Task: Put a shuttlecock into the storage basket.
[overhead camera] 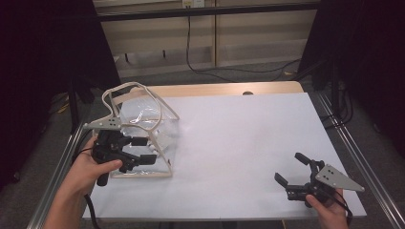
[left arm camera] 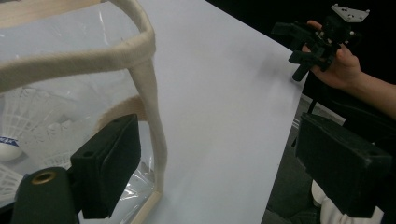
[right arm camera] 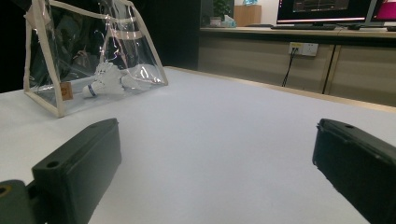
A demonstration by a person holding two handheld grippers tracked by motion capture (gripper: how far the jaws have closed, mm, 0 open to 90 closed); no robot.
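Nearest the person, the right gripper (overhead camera: 292,172) sat low at the near right corner of the table (overhead camera: 248,143), its jaws spread wide with nothing between them — just bare white surface ahead in the right gripper view. It lay well apart from the bag (right arm camera: 88,60), which that view showed far off to the left.

The left gripper (overhead camera: 143,150) was the nearer one by far. It was at the bag's near side, jaws wide apart and gripping nothing; in the left gripper view the cream strap (left arm camera: 152,121) ran down just beside the left jaw, inside the gap but not pinched. The strap's long axis stood nearly upright there, so a close would likely need a small sideways shift first.

Beyond the jaws, the clear bag (overhead camera: 143,129) stood at the table's left edge, shuttlecocks (left arm camera: 32,126) lying on its floor — handles (overhead camera: 126,95) arching above.
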